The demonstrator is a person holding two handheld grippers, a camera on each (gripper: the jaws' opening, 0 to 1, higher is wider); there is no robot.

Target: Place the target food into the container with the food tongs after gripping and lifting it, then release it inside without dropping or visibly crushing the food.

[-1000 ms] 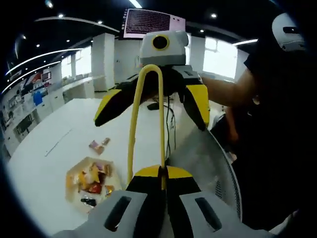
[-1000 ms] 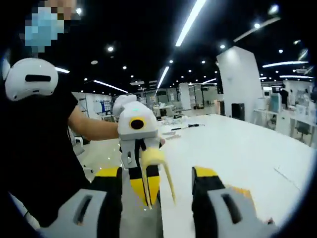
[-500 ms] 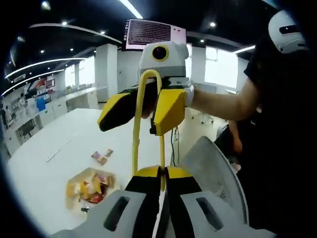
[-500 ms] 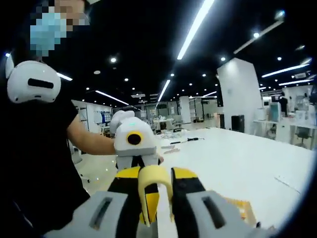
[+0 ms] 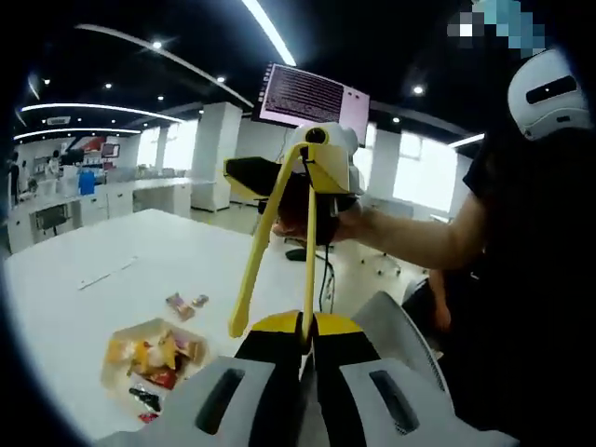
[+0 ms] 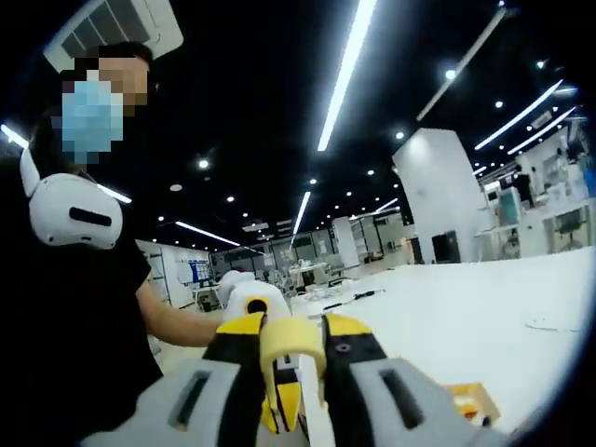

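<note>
A: Which step is in hand?

B: My judgement: getting the yellow food tongs [image 5: 279,233] into a working grip. No food is lifted yet. In the left gripper view the left claw [image 5: 306,328] is pinched tight on one end of the tongs' arms, while the right claw [image 5: 312,182] clamps their looped end up in the air, the two claws well apart.

A: And the right gripper view?

B: The same from the far side: the right claw [image 6: 292,337] is closed narrow on the bend of the tongs [image 6: 291,346], and the left claw [image 6: 250,300] sits just beyond, with the person's arm behind it.

A: Where is the food?

B: Down on the white bench [image 5: 112,279], in an open tray [image 5: 154,358] of mixed wrapped snacks, with a couple of loose snacks [image 5: 184,304] lying beside it. Which one is the target, and which container is meant, I cannot tell.

A: The next move?

B: Probably one claw lets go so the other carries the tongs alone, then brings the tips down to the snacks. The squeeze should be gentle; wrappers slip, and hard pressure would crush.
</note>
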